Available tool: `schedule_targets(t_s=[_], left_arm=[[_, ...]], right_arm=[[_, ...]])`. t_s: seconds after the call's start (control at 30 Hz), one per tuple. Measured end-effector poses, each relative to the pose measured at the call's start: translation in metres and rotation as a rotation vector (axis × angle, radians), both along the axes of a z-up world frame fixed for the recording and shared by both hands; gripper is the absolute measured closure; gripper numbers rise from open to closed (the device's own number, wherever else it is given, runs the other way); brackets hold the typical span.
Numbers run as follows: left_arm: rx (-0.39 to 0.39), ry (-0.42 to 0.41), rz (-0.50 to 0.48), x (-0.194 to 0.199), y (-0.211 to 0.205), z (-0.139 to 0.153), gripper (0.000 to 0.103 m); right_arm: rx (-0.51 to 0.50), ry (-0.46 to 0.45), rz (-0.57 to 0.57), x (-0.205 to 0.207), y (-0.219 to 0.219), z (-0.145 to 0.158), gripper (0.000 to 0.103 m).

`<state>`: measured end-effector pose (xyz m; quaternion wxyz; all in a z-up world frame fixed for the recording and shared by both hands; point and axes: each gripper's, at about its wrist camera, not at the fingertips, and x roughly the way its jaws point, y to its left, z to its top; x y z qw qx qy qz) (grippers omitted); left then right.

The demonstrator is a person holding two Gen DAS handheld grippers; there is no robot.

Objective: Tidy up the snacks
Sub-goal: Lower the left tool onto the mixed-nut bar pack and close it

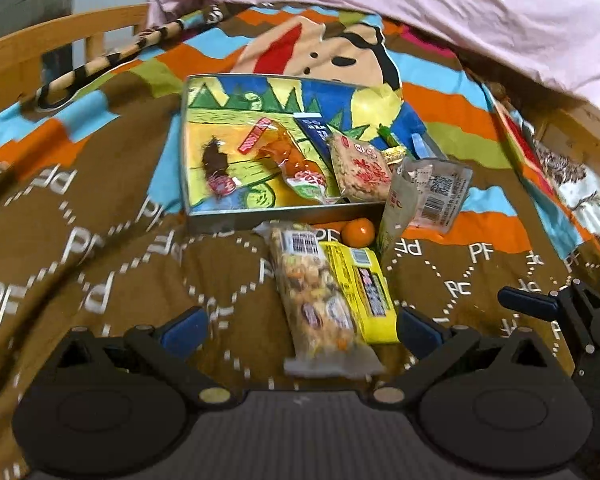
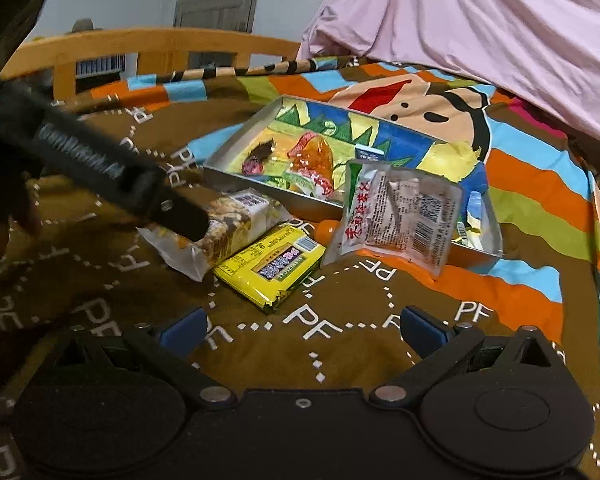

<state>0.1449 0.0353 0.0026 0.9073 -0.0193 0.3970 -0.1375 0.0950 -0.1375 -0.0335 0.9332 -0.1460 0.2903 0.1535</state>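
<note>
Landmark: we place everything relative to the metal tray, which lies on the patterned blanket.
Snacks still out: the mixed-nut bar and the yellow packet lie side by side, touching, just in front of the tray's near wall; a small orange ball sits against that wall, and the clear pouch leans over the tray's near right corner.
Snacks in: several wrapped pieces already lie inside the tray.
Left gripper: jaws spread wide, empty, straddling the near end of the nut bar.
Right gripper: jaws wide open, empty, hovering in front of the tray over bare blanket.
Step in hand: we judge it a pick of the nut bar.
Doing it well: we should lower squarely, close across the bar's narrow width, and keep the yellow packet out of the pinch.
Surface: soft and wrinkled, so we expect wrappers to slide.
Room: a wooden bed rail and pink cloth lie beyond the tray.
</note>
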Motion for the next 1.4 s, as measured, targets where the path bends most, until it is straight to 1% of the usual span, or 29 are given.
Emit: schedule_targets(t_s=[0.07, 0.13, 0.2, 0.23, 0.27, 0.33, 0.4, 0.43, 0.47, 0.5, 0.63, 0.7, 0.77, 0.83, 0.9, 0.97, 1.0, 1.13, 1.2, 1.3, 1.33, 1.37, 1.4], left_arm=[[0.001, 0.016, -0.015, 0.012, -0.005, -0.002, 0.001], [0.024, 0.036, -0.029, 0.024, -0.01, -0.005, 0.005], [0.057, 0.051, -0.028, 0.034, -0.013, -0.008, 0.018], [0.065, 0.06, -0.031, 0.038, -0.014, -0.01, 0.021], [0.07, 0.068, -0.034, 0.041, -0.013, -0.011, 0.028], [0.058, 0.082, -0.038, 0.044, -0.009, -0.014, 0.035], [0.034, 0.089, -0.039, 0.045, -0.005, -0.015, 0.047], [0.023, 0.094, -0.047, 0.045, -0.004, -0.015, 0.05], [0.014, 0.097, -0.056, 0.044, -0.003, -0.015, 0.058], [0.009, 0.098, -0.064, 0.044, -0.002, -0.014, 0.063], [0.018, 0.089, -0.058, 0.04, 0.001, -0.013, 0.064], [0.021, 0.088, -0.046, 0.038, 0.006, -0.012, 0.066], [0.026, 0.092, -0.038, 0.037, 0.011, -0.011, 0.066], [0.032, 0.097, -0.037, 0.037, 0.016, -0.011, 0.065], [0.032, 0.105, -0.038, 0.038, 0.018, -0.011, 0.065], [0.034, 0.12, -0.041, 0.041, 0.019, -0.011, 0.064], [0.04, 0.131, -0.045, 0.043, 0.018, -0.01, 0.062], [0.036, 0.176, -0.033, 0.053, 0.015, -0.012, 0.062], [0.03, 0.194, -0.028, 0.058, 0.015, -0.013, 0.062], [0.014, 0.217, -0.023, 0.064, 0.016, -0.015, 0.061], [0.01, 0.219, -0.021, 0.064, 0.017, -0.016, 0.061], [0.008, 0.218, -0.018, 0.063, 0.017, -0.017, 0.062], [0.01, 0.215, -0.018, 0.061, 0.017, -0.018, 0.064]], right_arm=[[-0.001, 0.006, 0.002, 0.009, 0.004, -0.004, 0.001], [-0.002, 0.014, 0.005, 0.016, 0.008, -0.007, 0.001], [-0.001, 0.022, 0.007, 0.024, 0.013, -0.01, 0.001], [-0.001, 0.025, 0.009, 0.027, 0.016, -0.012, 0.001], [-0.003, 0.027, 0.011, 0.03, 0.018, -0.014, 0.001], [-0.012, 0.028, 0.014, 0.036, 0.024, -0.017, 0.001], [-0.024, 0.026, 0.006, 0.039, 0.029, -0.02, 0.001], [-0.033, 0.027, -0.003, 0.041, 0.031, -0.021, 0.001], [-0.043, 0.028, -0.017, 0.043, 0.033, -0.022, 0.001], [-0.057, 0.026, -0.041, 0.045, 0.034, -0.023, 0.001], [-0.075, 0.01, -0.122, 0.045, 0.029, -0.023, 0.001], [-0.066, 0.006, -0.136, 0.043, 0.025, -0.022, 0.001], [-0.036, 0.0, -0.124, 0.039, 0.022, -0.019, 0.001], [0.021, 0.007, -0.109, 0.038, 0.019, -0.014, 0.001], [0.041, 0.012, -0.098, 0.038, 0.022, -0.011, 0.001], [0.035, 0.017, -0.085, 0.041, 0.029, -0.01, 0.001], [0.027, 0.025, -0.083, 0.045, 0.033, -0.011, 0.001], [0.007, 0.039, -0.114, 0.06, 0.041, -0.017, 0.002], [0.028, 0.056, -0.124, 0.068, 0.04, -0.02, 0.005], [0.089, 0.09, -0.136, 0.076, 0.037, -0.022, 0.011], [0.102, 0.096, -0.133, 0.077, 0.036, -0.022, 0.016], [0.111, 0.103, -0.126, 0.076, 0.036, -0.021, 0.024], [0.118, 0.108, -0.115, 0.075, 0.036, -0.021, 0.029]])
